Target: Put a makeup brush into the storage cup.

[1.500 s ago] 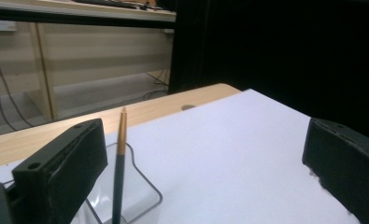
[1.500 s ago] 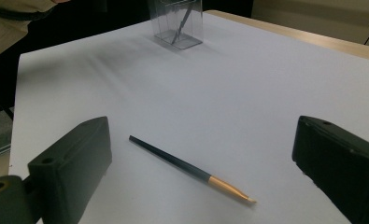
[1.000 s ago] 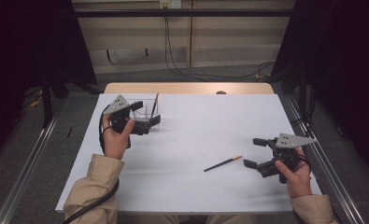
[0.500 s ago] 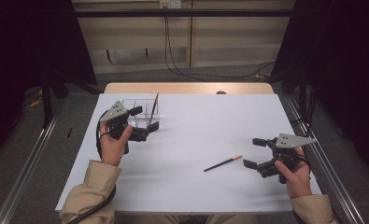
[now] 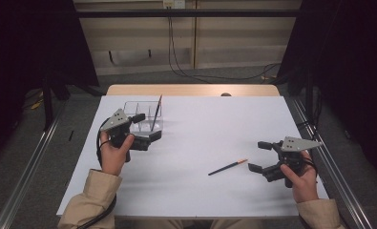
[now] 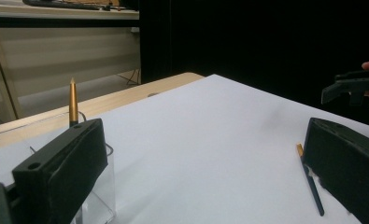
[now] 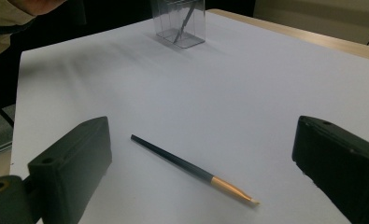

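Note:
A clear plastic container (image 5: 137,110) with compartments stands at the table's back left. A dark pen with a gold end (image 5: 156,111) leans upright inside it. My left gripper (image 5: 148,127) is open just in front of the container, with nothing between its jaws. In the left gripper view the gold pen end (image 6: 73,101) rises behind the left jaw, beside the container (image 6: 98,198). A second dark pen with a gold tip (image 5: 228,167) lies flat on the white table. My right gripper (image 5: 259,156) is open just right of it, facing the pen (image 7: 191,170).
The white table top (image 5: 200,129) is bare between the two hands. A wooden strip (image 5: 191,90) runs along the table's far edge. Metal rails and dark curtains flank both sides. The other gripper (image 6: 355,86) appears at the far right of the left gripper view.
My left gripper has drawn back a little from the container toward the near edge, while the pen stays standing in it. The right gripper and the flat pen have not moved.

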